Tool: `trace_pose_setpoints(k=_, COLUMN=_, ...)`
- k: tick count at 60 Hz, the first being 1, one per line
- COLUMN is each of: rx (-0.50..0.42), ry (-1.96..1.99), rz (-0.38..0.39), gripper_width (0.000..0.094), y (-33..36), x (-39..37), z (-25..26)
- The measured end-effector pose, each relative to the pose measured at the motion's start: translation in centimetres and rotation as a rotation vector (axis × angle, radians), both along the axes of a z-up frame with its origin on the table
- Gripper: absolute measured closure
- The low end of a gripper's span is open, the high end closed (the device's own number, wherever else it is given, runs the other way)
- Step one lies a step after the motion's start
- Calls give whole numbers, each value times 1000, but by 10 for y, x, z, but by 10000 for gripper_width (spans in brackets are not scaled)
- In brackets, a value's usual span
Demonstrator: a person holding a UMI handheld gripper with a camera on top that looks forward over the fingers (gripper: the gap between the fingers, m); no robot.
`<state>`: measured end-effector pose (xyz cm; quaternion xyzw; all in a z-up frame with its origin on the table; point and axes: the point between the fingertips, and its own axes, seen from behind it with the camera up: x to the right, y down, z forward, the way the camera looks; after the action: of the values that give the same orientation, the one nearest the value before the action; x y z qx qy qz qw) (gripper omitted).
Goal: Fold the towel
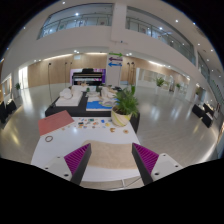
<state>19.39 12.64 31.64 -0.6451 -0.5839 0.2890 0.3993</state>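
From the gripper view, a white table [60, 150] is stretching ahead, carrying a reddish cloth [56, 122] and a small ring-shaped object [49, 139] off to the left. Beyond, a potted plant [125, 104] is standing by a low display, with a piano [87, 76] at the back wall. A banner [115, 66] is hanging there, its writing unreadable. The gripper [112, 157] is holding its fingers spread wide, and the beige towel [112, 154] is lying flat on the table between them, gripped by neither pad.
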Motion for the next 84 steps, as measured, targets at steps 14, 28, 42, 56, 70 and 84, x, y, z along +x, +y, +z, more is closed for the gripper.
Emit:
trace_pose_setpoints(k=14, rx=-1, ry=-25, rz=64, gripper_width=80, y=-107, x=1, z=-40)
trace_pose_setpoints(k=28, rx=-25, ry=-37, rz=92, gripper_width=84, y=-196, x=-11, z=-104)
trace_pose_setpoints(k=42, rx=7, ry=-45, rz=73, gripper_width=84, y=-217, x=-56, z=-172)
trace_pose_setpoints(k=56, rx=40, ry=-63, rz=12, gripper_width=83, y=-185, x=-129, z=-252)
trace_pose_setpoints(k=70, rx=50, ry=-94, rz=-11, gripper_width=80, y=-151, x=-192, z=-309)
trace_pose_setpoints(k=84, rx=12, ry=-137, rz=9, gripper_width=501, y=-143, x=-211, z=-332)
